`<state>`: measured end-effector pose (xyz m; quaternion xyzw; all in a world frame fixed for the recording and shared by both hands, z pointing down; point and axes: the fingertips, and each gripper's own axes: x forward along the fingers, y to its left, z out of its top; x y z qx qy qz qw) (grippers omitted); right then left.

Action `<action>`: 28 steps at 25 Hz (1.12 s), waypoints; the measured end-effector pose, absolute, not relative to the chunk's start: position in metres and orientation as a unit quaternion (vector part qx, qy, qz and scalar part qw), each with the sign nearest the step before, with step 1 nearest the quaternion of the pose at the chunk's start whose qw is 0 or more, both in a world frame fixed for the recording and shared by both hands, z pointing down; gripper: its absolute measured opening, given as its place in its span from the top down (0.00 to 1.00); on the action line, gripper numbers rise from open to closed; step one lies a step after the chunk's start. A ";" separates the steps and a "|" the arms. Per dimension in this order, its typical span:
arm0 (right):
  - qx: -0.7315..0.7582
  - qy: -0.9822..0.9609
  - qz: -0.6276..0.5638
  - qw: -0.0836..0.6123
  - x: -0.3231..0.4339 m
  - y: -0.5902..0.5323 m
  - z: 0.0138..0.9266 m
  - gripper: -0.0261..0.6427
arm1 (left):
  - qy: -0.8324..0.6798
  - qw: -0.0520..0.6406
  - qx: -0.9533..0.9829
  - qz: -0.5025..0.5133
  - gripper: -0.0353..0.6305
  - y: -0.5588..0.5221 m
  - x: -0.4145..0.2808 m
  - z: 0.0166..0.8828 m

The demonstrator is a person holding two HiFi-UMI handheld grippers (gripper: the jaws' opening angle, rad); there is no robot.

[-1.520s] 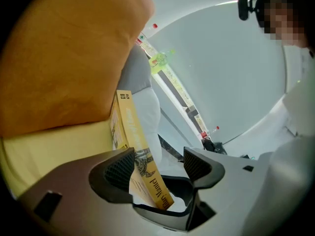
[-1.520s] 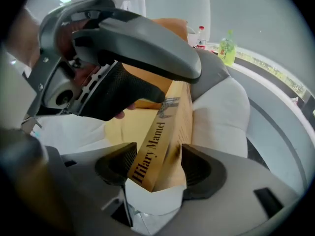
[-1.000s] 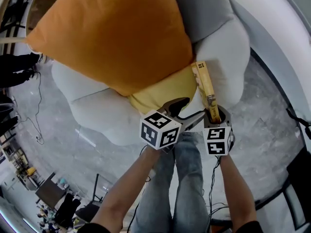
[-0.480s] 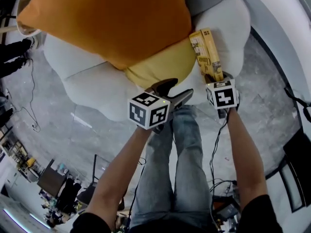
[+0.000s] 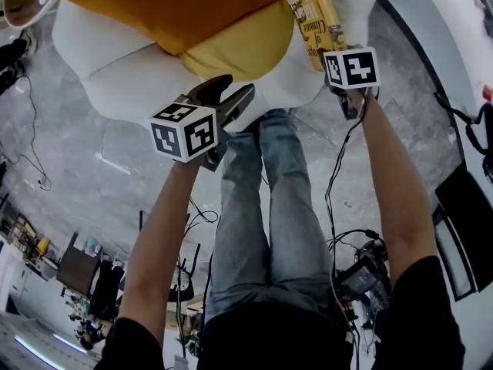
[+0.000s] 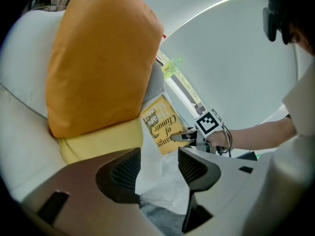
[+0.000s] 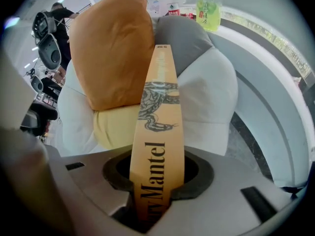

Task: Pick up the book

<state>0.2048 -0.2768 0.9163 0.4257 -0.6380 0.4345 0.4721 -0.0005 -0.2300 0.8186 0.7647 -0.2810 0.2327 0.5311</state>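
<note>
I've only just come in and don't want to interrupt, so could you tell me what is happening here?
A person with a gripper in each hand is picking a book up from a white chair. The right gripper is shut on the book near its spine, its jaws having just closed further, and holds it beside the orange cushion. The left gripper is open and empty near the chair's front edge, though its jaws have just been closing.

Bright even indoor light, soft shadows, strong fisheye distortion, dark corners
</note>
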 end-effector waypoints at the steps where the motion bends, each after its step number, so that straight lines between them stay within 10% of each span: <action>1: 0.429 -0.639 0.434 0.469 0.203 -0.280 0.908 0.74 | -0.286 0.531 0.764 0.230 0.58 -0.231 -0.005 0.813; 12: 0.443 -0.677 0.385 0.444 0.194 -0.323 0.781 0.74 | -0.324 0.476 0.790 0.209 0.92 -0.257 -0.022 0.715; 28: 0.437 -0.800 0.301 0.280 0.106 -0.330 0.526 0.74 | -0.363 0.421 0.815 0.164 0.93 -0.240 -0.077 0.553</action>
